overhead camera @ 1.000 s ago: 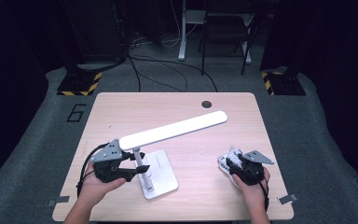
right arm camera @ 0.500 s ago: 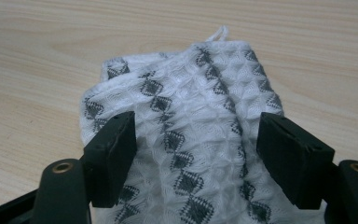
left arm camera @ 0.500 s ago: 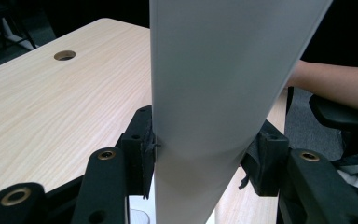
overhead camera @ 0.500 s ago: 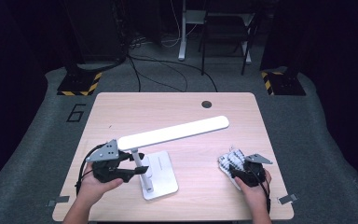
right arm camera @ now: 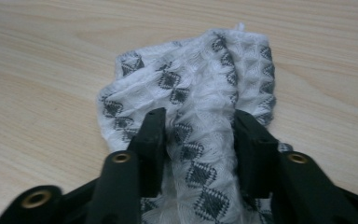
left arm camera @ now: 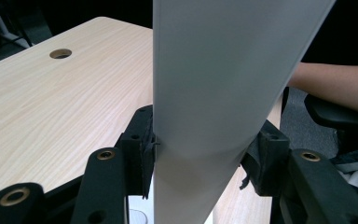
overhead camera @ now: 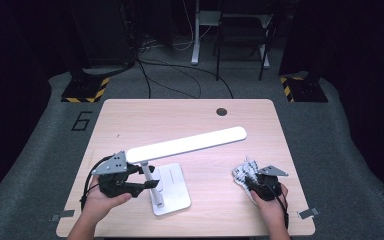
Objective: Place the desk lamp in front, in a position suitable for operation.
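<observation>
Your left gripper sits at the near left of the table, clamped on the white desk lamp. In the left gripper view both pads press against the sides of the lamp's flat white arm, which rises broad and smooth between the jaws. From above, the lamp stands on a flat white rectangular base with a thin post; its long, slim light bar slants from just above your left gripper out toward the right and far side, over the middle of the table.

Your right gripper is at the near right, well apart from the lamp, on a crumpled cloth. The cloth is white with a waffle weave and dark grey diamond patches, bunched into soft folds and lying on the wood. Those jaws have just been closing, and in the right gripper view a ridge of the cloth now sits gathered between them, with the fingers pressing into it from both sides. The rest of the fabric spreads past the jaw tips on the far side.
</observation>
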`<action>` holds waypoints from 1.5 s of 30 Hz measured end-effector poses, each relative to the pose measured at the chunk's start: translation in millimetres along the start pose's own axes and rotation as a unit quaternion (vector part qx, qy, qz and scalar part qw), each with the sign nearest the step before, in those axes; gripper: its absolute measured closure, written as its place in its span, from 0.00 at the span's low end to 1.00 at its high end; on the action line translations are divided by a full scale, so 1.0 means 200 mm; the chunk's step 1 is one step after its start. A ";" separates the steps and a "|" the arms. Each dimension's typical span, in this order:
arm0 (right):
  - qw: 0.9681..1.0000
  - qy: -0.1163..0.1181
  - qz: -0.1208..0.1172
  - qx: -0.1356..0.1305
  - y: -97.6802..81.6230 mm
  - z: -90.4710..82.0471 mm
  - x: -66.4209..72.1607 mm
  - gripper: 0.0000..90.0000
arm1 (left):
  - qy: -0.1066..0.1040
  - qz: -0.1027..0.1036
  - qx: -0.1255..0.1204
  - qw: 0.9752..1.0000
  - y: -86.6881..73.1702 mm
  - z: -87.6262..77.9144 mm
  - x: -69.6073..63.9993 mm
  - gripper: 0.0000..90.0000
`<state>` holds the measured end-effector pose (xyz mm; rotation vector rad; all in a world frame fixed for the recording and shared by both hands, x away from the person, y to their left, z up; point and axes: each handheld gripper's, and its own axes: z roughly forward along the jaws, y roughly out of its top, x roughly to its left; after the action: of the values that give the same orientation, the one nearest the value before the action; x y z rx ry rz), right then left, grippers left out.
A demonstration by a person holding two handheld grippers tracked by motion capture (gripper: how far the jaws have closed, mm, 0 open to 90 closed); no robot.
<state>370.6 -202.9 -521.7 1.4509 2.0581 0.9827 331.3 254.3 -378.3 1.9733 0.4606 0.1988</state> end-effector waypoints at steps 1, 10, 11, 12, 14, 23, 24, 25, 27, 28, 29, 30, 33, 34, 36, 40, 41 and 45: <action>1.000 0.006 0.003 0.000 0.00 0.00 0.01 0.77 | 0.000 0.000 0.000 1.000 0.00 0.00 0.00 0.57; 0.998 0.059 0.000 0.003 0.02 0.00 0.08 0.85 | -0.003 -0.005 -0.002 1.000 0.00 0.00 -0.01 0.57; 0.998 0.065 -0.008 -0.004 0.03 -0.01 0.10 0.85 | -0.005 -0.006 -0.002 1.000 0.00 0.00 -0.01 0.57; 0.996 0.079 -0.017 -0.021 0.05 -0.02 0.17 0.85 | -0.005 -0.006 -0.002 1.000 0.00 0.00 -0.01 0.57; 0.996 0.088 -0.014 -0.028 0.06 -0.03 0.20 0.85 | -0.008 -0.006 -0.003 1.000 0.00 0.01 -0.01 0.57; 0.974 0.200 -0.093 -0.042 0.16 -0.01 0.65 0.84 | 0.000 -0.006 -0.007 1.000 -0.01 0.01 -0.02 0.57; 0.972 0.206 -0.106 -0.037 0.16 0.01 0.69 0.84 | 0.002 -0.006 -0.007 1.000 -0.01 0.01 -0.02 0.57; 0.970 0.212 -0.120 -0.028 0.16 0.03 0.73 0.84 | 0.004 -0.005 -0.008 1.000 -0.01 0.01 -0.02 0.57; 0.966 0.225 -0.126 -0.012 0.15 0.07 0.80 0.84 | 0.003 -0.006 -0.009 1.000 -0.01 0.01 -0.02 0.57; 0.963 0.230 -0.136 -0.006 0.15 0.09 0.82 0.84 | 0.003 -0.006 -0.009 1.000 -0.01 0.01 -0.02 0.57; 0.962 0.235 -0.143 -0.003 0.14 0.11 0.85 0.84 | 0.003 -0.005 -0.009 1.000 -0.01 0.01 -0.02 0.57; 0.960 0.237 -0.151 0.003 0.13 0.13 0.87 0.84 | 0.003 -0.005 -0.009 1.000 -0.01 0.01 -0.02 0.57; 0.957 0.231 -0.177 -0.007 0.12 0.15 0.91 0.84 | 0.002 -0.005 -0.008 1.000 -0.01 0.01 -0.02 0.57; 0.956 0.231 -0.179 -0.004 0.13 0.16 0.92 0.84 | -0.001 -0.006 -0.007 1.000 -0.01 0.01 -0.02 0.57; 0.955 0.229 -0.187 -0.008 0.15 0.18 0.92 0.84 | 0.002 -0.007 -0.007 1.000 -0.01 0.01 -0.02 0.57; 0.960 0.216 -0.178 -0.010 0.21 0.25 0.94 0.84 | 0.003 -0.007 -0.006 1.000 -0.01 0.01 -0.02 0.57; 0.962 0.213 -0.171 -0.003 0.23 0.27 0.94 0.84 | 0.003 -0.006 -0.006 1.000 -0.01 0.01 -0.02 0.57; 0.964 0.204 -0.168 -0.009 0.29 0.36 0.94 0.84 | 0.001 -0.007 -0.006 1.000 -0.01 0.01 -0.02 0.57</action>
<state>389.7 5.9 -514.6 0.8939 2.4682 1.2226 328.4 251.4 -381.3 1.9570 0.4734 0.1950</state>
